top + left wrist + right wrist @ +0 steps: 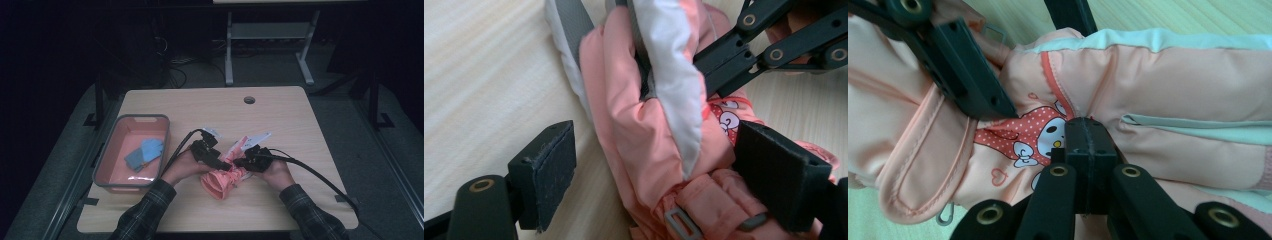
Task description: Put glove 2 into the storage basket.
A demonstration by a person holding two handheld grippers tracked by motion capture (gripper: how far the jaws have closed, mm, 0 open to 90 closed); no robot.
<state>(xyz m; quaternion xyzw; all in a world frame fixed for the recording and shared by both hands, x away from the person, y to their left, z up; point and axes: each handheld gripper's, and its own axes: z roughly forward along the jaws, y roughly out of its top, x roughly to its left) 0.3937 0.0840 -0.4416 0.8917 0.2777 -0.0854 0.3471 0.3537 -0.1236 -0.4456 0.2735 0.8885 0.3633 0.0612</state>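
A pink padded glove (222, 182) with white trim and a cartoon patch lies on the wooden table (210, 110), near the front. My left gripper (220, 164) is open. In the left gripper view the glove (639, 135) lies between its wide-apart pads (549, 170) without being pressed. My right gripper (240, 162) comes in from the right. Its jaws are shut (1087, 140), pinching the glove's fabric (1158, 75) beside the patch. One finger of the left gripper (968, 75) rests over the cuff.
A grey bin (107, 165) with a pink inside stands at the table's left and holds blue cloth pieces (145, 152). Another pink and white piece (250, 141) lies just behind the grippers. A cable hole (249, 99) sits near the far edge. Black cables trail from both grippers.
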